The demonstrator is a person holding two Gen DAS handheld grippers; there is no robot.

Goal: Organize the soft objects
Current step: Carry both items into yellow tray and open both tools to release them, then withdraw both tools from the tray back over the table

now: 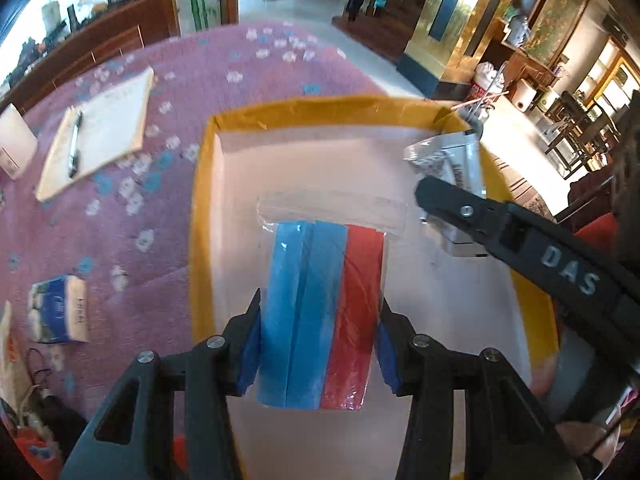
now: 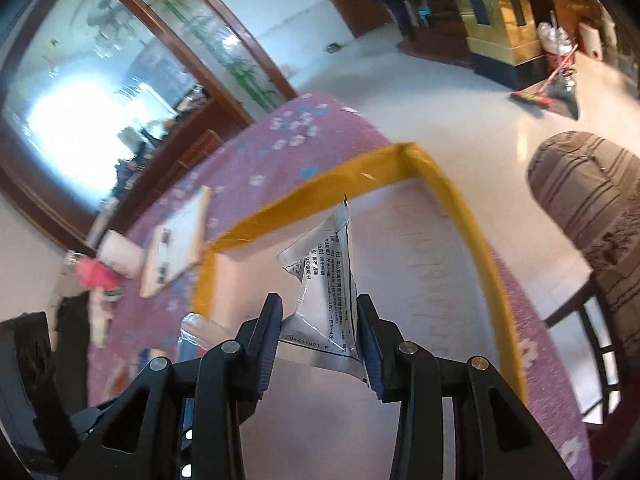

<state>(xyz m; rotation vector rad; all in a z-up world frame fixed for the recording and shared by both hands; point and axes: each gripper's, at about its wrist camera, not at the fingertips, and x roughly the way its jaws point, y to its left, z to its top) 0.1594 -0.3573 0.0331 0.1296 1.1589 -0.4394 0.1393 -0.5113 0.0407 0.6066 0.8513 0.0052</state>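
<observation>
The left gripper (image 1: 318, 344) pinches a blue and red pack (image 1: 320, 312) over the yellow box (image 1: 202, 216). At two o'clock, the right gripper (image 2: 320, 340) squeezes a silver packet (image 2: 328, 300). Go low, then let go gently, each in its own spot.

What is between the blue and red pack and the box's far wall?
Nothing: in the left wrist view, only bare white box floor lies between the pack and the far wall.
</observation>
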